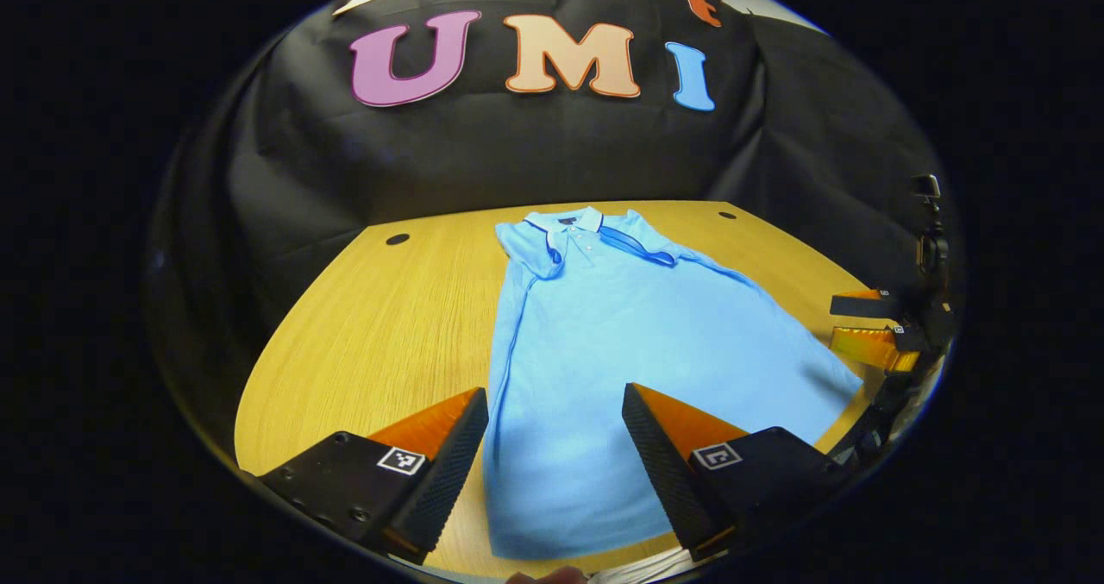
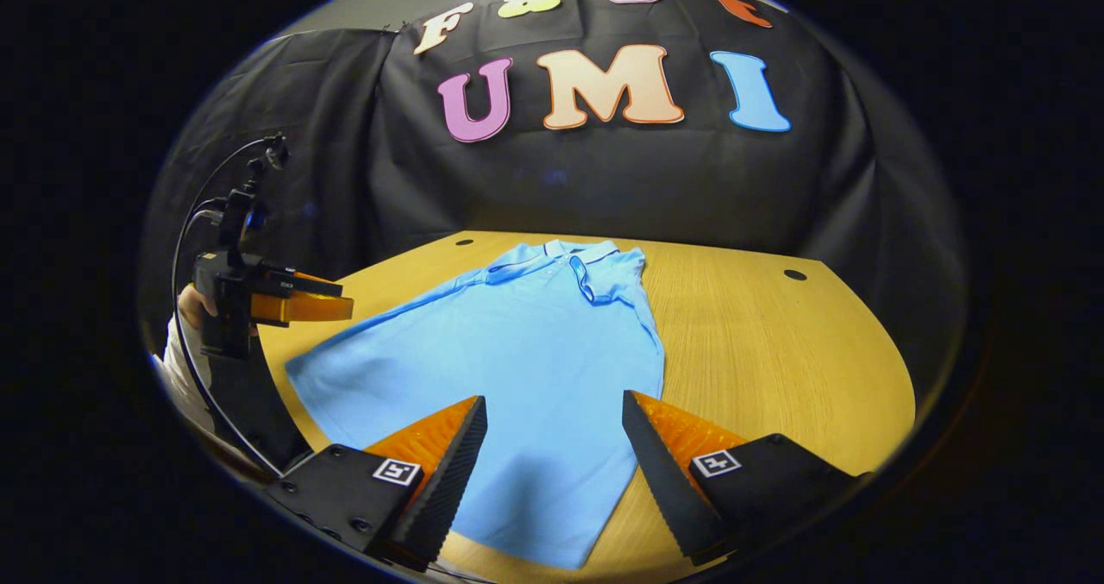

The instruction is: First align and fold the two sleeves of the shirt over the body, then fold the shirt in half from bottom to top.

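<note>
A light blue polo shirt (image 1: 604, 342) (image 2: 535, 334) lies flat on the wooden table (image 1: 371, 325), collar toward the far wall. Both short sleeves (image 1: 536, 252) (image 2: 604, 278) are folded in over the chest. My left gripper (image 1: 554, 390) hovers open above the shirt's lower left part, near the hem, with nothing between its fingers. My right gripper (image 2: 553, 397) hovers open above the lower right part of the shirt, also holding nothing. The right gripper (image 1: 867, 325) also appears at the far right of the left gripper view. At the left edge of the right gripper view the left gripper (image 2: 302, 298) is seen from the side.
The table (image 2: 776, 351) has a curved front edge and small dark holes (image 1: 397, 239) (image 2: 794, 274) near its back corners. Bare wood flanks the shirt on both sides. A hand (image 2: 191, 304) holds the left gripper; black cloth closes off the back.
</note>
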Demonstrator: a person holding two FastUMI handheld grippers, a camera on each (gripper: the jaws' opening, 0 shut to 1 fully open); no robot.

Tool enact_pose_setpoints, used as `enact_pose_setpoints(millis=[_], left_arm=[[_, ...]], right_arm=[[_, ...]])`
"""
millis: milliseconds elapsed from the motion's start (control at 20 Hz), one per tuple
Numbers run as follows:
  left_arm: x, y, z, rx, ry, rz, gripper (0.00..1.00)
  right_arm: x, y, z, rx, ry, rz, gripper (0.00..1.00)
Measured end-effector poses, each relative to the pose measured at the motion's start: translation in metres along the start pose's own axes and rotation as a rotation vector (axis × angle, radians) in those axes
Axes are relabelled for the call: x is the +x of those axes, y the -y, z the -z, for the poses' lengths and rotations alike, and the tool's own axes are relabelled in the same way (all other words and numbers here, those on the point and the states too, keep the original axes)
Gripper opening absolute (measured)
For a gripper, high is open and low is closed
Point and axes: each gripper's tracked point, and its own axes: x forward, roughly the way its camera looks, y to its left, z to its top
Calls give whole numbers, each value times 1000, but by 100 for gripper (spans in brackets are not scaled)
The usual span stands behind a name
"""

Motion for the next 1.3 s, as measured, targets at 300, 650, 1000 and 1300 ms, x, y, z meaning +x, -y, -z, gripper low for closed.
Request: enact_pose_setpoints(millis=[300, 650, 1000, 1300], left_arm=[[-27, 1, 51, -51, -20, -24, 96], [-33, -3, 78, -74, -21, -52, 93], [-30, 4, 90, -73, -26, -45, 96], [-27, 7, 91, -45, -5, -70, 97]], right_arm=[[-25, -2, 32, 37, -30, 5, 98], [-26, 5, 60, 33, -63, 37, 98], [-24, 6, 70, 48, -77, 48, 98], [-23, 1, 76, -8, -67, 54, 98]])
